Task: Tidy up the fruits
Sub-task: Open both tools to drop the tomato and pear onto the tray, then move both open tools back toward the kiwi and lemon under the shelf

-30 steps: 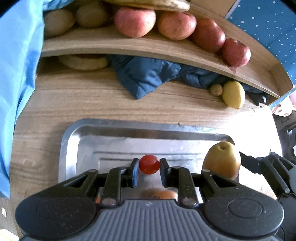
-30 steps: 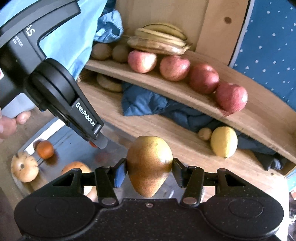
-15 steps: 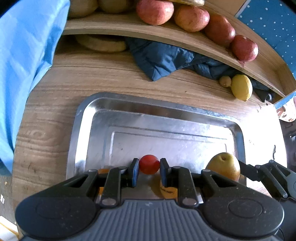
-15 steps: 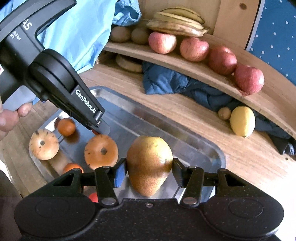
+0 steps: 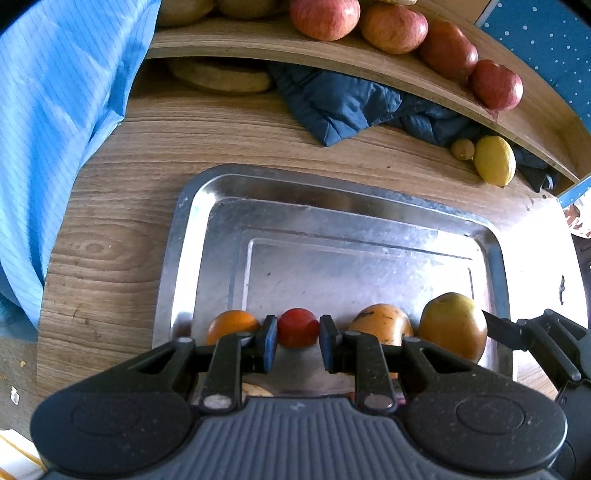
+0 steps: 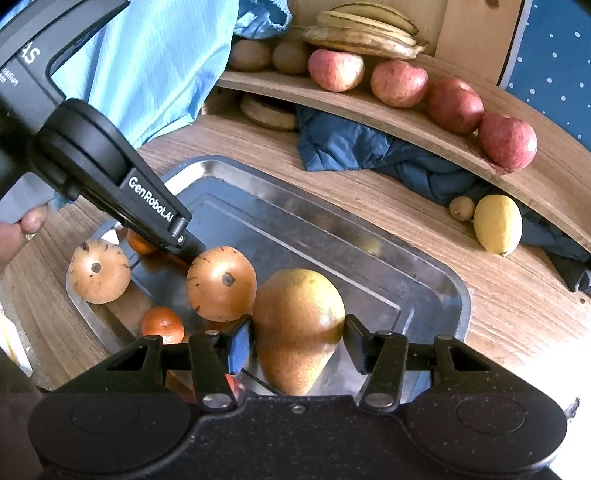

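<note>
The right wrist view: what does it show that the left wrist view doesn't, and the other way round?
Only the right wrist view shows the bananas on the shelf, a spotted round fruit at the tray's edge, and the person's fingers.

Only the left wrist view shows the small red tomato, pinched in the left gripper.

Both show the metal tray, the pear clamped in the right gripper, the red apples, the lemon and the dark blue cloth.

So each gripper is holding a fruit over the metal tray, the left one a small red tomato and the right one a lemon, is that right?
Not quite. The right gripper holds a pear, as the right wrist view shows; the lemon lies on the wooden table by the shelf. The rest stands: the left gripper holds the small red tomato over the metal tray.
</note>
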### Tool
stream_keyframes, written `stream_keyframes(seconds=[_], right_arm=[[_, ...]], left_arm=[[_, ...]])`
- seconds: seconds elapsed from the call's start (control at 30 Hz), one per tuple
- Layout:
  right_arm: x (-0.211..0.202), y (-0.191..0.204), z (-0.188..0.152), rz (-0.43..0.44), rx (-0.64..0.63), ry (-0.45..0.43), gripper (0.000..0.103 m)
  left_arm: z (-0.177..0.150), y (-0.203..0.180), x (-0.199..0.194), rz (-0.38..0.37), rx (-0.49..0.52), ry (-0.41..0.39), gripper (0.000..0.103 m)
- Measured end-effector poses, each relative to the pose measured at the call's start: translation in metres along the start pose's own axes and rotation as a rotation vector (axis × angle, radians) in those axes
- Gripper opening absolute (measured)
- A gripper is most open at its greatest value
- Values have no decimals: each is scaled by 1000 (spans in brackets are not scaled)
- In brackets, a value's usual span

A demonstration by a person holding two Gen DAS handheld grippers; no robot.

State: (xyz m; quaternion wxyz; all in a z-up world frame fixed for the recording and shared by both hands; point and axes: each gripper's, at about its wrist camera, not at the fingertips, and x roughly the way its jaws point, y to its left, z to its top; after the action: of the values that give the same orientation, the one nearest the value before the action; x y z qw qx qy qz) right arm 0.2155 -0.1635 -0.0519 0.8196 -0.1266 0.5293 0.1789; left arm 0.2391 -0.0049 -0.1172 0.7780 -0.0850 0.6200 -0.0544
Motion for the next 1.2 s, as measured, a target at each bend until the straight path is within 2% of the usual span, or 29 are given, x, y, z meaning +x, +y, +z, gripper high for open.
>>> stream_keyframes(seconds=[0.23, 0.3, 0.4, 0.47, 0.6, 0.67, 0.83, 1.03, 1.2], right_arm=[[0, 1, -4, -12, -4, -1, 55], [-1, 2, -7, -17, -2, 1, 59], [-7, 1, -13, -21, 7, 1, 63], [-12, 1, -16, -26, 15, -3, 68], [-25, 0, -22, -29, 32, -25, 76], [-33, 0, -25, -25, 48, -38, 85], [-52, 2, -31, -21, 72, -72, 96], [-70, 4, -37, -14, 106, -105, 100], [-80, 7, -43, 3, 130, -93, 102]], left_arm=[[-5, -1, -5, 9, 8, -6, 27], [-6, -2, -6, 14, 10, -4, 27], [-9, -4, -11, 17, 12, -10, 35], [-12, -6, -17, 18, 15, -25, 44], [-19, -13, -30, 36, 25, -60, 54], [-24, -16, -38, 41, 29, -81, 70], [-38, -24, -57, 83, 39, -114, 93], [-60, -16, -70, 145, 7, -98, 99], [-80, -2, -82, 176, -22, -94, 101]])
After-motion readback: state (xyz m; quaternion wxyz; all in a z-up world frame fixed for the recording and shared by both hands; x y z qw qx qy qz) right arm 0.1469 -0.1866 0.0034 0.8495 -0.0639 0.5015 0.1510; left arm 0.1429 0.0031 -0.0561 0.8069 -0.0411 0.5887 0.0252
